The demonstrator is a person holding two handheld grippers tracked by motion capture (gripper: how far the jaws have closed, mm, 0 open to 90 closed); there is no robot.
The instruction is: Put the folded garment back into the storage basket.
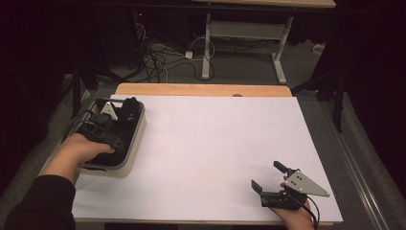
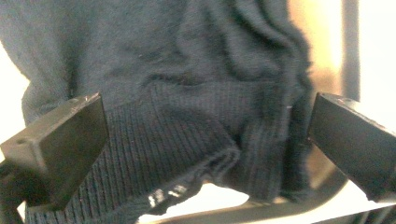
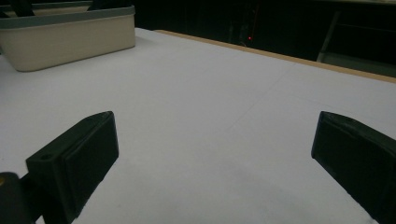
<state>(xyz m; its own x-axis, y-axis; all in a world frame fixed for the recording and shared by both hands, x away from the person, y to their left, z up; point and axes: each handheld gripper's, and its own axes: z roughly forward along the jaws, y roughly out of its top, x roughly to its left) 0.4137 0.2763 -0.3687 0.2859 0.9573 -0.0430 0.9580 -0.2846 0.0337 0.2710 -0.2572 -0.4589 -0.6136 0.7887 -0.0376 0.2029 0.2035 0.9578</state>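
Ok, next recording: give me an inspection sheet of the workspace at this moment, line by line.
Surface: white sheet covering a wooden table, bare in the middle.
Job's things: dark knitted garment lying in a cream bin at the table's left edge.
Clutter: nothing seen.
Grippers: left claw down in the bin, jaws open on either side of the garment's ribbed hem; right claw low near the sheet at the near right, jaws open with nothing between them.
Cables: a cable trails from each claw; a tangle of leads on the floor beyond the table.
Surroundings: dark room, grey floor, second table's frame behind.
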